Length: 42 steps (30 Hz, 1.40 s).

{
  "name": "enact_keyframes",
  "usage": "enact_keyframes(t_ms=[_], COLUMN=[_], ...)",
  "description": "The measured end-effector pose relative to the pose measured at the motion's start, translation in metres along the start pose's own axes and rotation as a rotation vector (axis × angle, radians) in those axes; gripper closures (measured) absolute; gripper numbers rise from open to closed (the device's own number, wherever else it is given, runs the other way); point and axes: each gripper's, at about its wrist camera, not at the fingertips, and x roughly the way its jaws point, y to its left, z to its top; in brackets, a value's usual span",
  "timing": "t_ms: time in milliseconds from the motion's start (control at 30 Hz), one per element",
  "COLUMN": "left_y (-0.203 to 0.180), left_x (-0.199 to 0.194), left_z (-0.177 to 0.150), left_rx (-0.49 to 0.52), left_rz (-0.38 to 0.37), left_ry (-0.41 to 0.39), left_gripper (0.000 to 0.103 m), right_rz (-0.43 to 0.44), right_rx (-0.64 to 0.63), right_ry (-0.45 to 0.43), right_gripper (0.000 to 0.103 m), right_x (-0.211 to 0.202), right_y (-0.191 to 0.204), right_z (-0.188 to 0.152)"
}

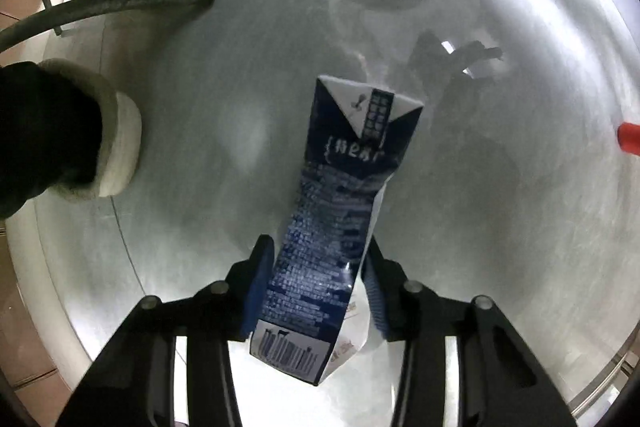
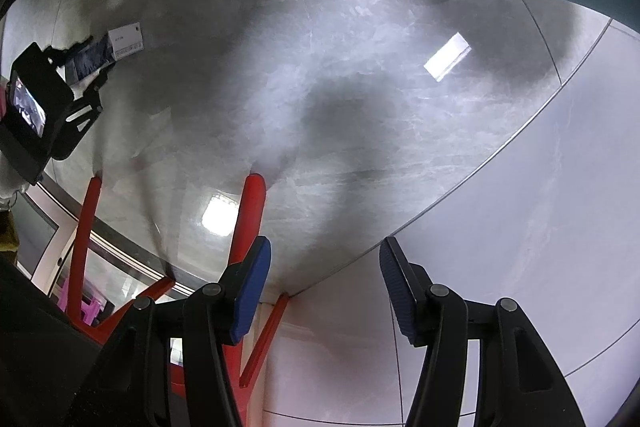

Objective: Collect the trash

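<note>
Here the left tongs (image 1: pixel 316 291) clamp a crumpled dark-blue drink carton (image 1: pixel 336 227) near its barcode end, holding it clear above the glossy grey floor (image 1: pixel 500 227), probably for carrying to a bin. They point steeply downward. The right tongs (image 2: pixel 324 287) hang open and empty, tilted toward floor tiles beside a red stool (image 2: pixel 252 211).

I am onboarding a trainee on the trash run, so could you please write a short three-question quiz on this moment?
1. True or false: the left tool is shut on the crumpled dark-blue and white drink carton.
2. Which tool is open with nothing between its fingers?
3. Multiple choice: the person's two shoes with pale soles stand on A) carpet, B) glossy grey tiled floor, C) grass.

Key: 1 true. 2 the right tool. 3 B.
</note>
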Motion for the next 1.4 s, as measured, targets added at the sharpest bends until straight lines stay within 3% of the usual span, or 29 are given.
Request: enact_keyframes(t_ms=[100, 300, 433, 600, 700, 767, 900, 1000, 1133, 1267, 1400], left_y=[-0.003, 0.004, 0.024, 0.079, 0.126, 0.165, 0.216, 0.243, 0.261, 0.247, 0.211], left_x=[-0.004, -0.024, -0.036, -0.078, -0.123, -0.170, -0.264, -0.347, -0.454, -0.524, -0.566], left_z=[-0.014, -0.072, -0.132, -0.203, -0.242, -0.267, -0.283, -0.267, -0.206, -0.117, -0.005], left_rx=[-0.003, -0.134, -0.290, -0.578, -0.823, -0.986, -1.105, -1.112, -0.994, -0.800, -0.569], left_rz=[0.013, 0.022, 0.036, 0.066, 0.068, 0.098, 0.212, 0.281, 0.272, 0.179, -0.001], left_ry=[0.007, 0.068, 0.169, 0.242, 0.217, 0.148, -0.016, -0.196, -0.455, -0.613, -0.713], left_gripper=[0.064, 0.064, 0.064, 0.064, 0.064, 0.064, 0.064, 0.064, 0.064, 0.064, 0.064], right_rz=[0.002, 0.014, 0.014, 0.018, 0.030, 0.045, 0.072, 0.094, 0.165, 0.232, 0.263], right_rx=[-0.002, 0.003, 0.020, 0.037, 0.053, 0.064, 0.087, 0.101, 0.142, 0.220, 0.305], right_ry=[-0.004, -0.042, -0.072, -0.124, -0.181, -0.223, -0.324, -0.437, -0.620, -0.817, -1.029], right_gripper=[0.047, 0.047, 0.047, 0.047, 0.047, 0.047, 0.047, 0.047, 0.047, 0.047, 0.047], right_x=[0.000, -0.005, -0.005, -0.008, -0.013, -0.018, -0.028, -0.044, -0.077, -0.114, -0.156], right_y=[0.002, -0.001, -0.004, -0.009, -0.014, -0.018, -0.029, -0.039, -0.057, -0.078, -0.098], right_z=[-0.001, -0.004, -0.009, -0.018, -0.024, -0.029, -0.045, -0.061, -0.089, -0.114, -0.139])
